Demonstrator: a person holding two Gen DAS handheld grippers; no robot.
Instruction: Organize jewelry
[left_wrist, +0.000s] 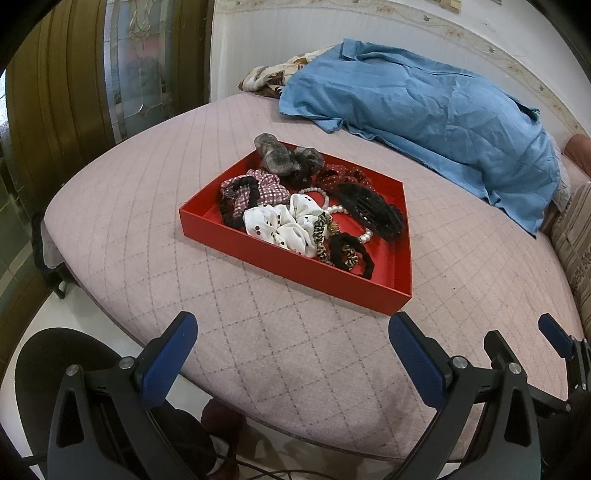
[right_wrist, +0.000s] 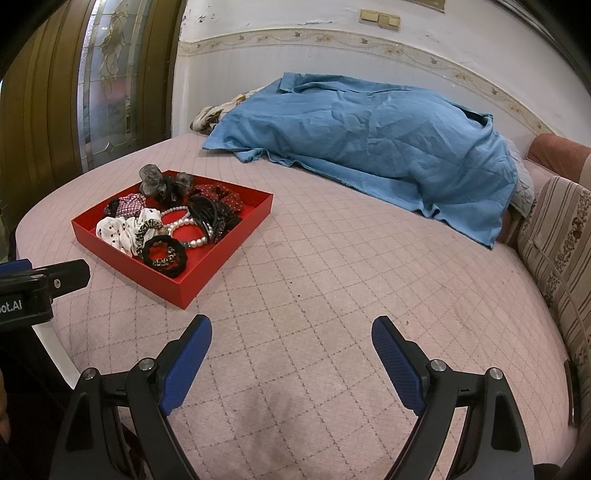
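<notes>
Likely a home bedroom: quilted pink bed (right_wrist: 332, 280), blue sheet (right_wrist: 369, 147), stained-glass door (right_wrist: 110, 74).

Pink quilted bed (left_wrist: 258, 350) carries red tray (left_wrist: 280, 266), blue cloth (left_wrist: 424, 110).

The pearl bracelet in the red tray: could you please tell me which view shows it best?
Right wrist view: the pearl bracelet shows as a nearly whole loop. In the left wrist view scrunchies and the black clip hide much of it.

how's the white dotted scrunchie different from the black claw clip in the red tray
The white dotted scrunchie is soft, puffy, pale fabric with dark spots; the black claw clip looks rigid, with a plain dark body and teeth. The scrunchie lies toward the tray's near side, the clip toward its far right side. Both rest inside the red tray among other hair ties and a pearl bracelet, untouched by either claw.
</notes>
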